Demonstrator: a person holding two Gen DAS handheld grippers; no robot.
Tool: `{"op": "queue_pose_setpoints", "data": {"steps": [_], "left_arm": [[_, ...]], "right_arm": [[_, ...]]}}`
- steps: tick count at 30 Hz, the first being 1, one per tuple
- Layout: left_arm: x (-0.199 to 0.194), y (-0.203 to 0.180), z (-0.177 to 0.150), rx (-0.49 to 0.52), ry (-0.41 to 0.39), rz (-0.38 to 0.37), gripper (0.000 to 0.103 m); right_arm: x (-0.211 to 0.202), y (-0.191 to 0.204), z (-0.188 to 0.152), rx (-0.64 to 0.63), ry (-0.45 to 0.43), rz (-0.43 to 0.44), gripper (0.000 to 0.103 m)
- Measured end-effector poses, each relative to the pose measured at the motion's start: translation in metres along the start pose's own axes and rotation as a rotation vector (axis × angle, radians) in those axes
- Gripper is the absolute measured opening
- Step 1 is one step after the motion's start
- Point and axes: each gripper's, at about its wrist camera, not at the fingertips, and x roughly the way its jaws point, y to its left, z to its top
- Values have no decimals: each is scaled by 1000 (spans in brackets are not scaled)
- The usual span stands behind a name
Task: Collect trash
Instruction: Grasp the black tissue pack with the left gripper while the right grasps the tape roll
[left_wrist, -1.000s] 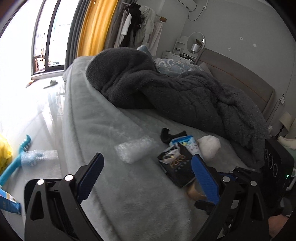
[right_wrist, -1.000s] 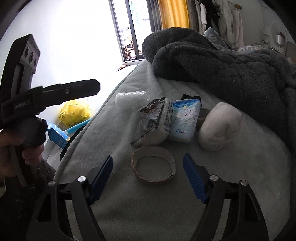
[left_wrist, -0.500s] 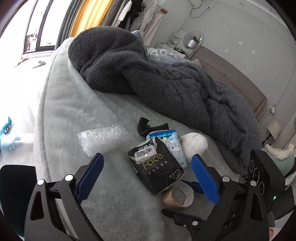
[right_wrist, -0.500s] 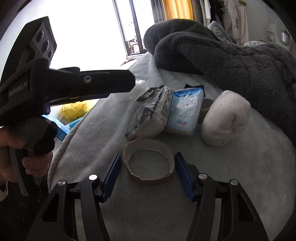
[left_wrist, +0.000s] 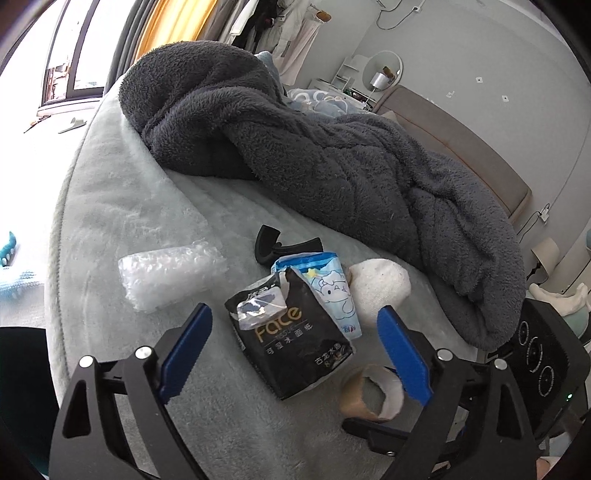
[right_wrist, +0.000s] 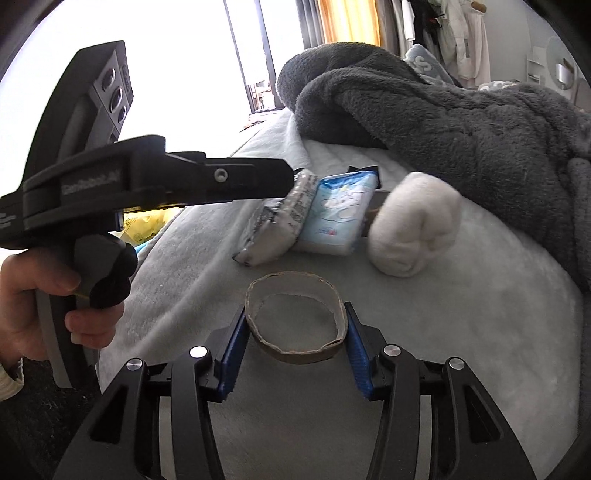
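Observation:
Trash lies on a pale grey bed (left_wrist: 110, 206). A cardboard tape ring (right_wrist: 295, 315) sits between the pads of my right gripper (right_wrist: 295, 332), which is shut on it; the ring also shows in the left wrist view (left_wrist: 371, 397). My left gripper (left_wrist: 295, 332) is open above a black tissue pack (left_wrist: 291, 339). Beside the pack lie a blue tissue pack (left_wrist: 327, 286), a white sock ball (left_wrist: 380, 286), a bubble-wrap wad (left_wrist: 170, 275) and a black piece (left_wrist: 273, 245).
A dark grey fleece blanket (left_wrist: 314, 147) is heaped across the far side of the bed. A yellow bag (right_wrist: 144, 221) sits on the floor beside the bed. The bed's edge runs along the left.
My right gripper moved forward and closed its pads onto the cardboard ring. My left gripper swung right and came in over the black tissue pack.

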Motion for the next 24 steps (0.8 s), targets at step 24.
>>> {"op": "queue_pose_setpoints", "data": {"steps": [24], "left_arm": [[25,4,-8,-47,58,9,72]], "right_arm": [[-42,-49,-12,112,-69,-69,50]]}}
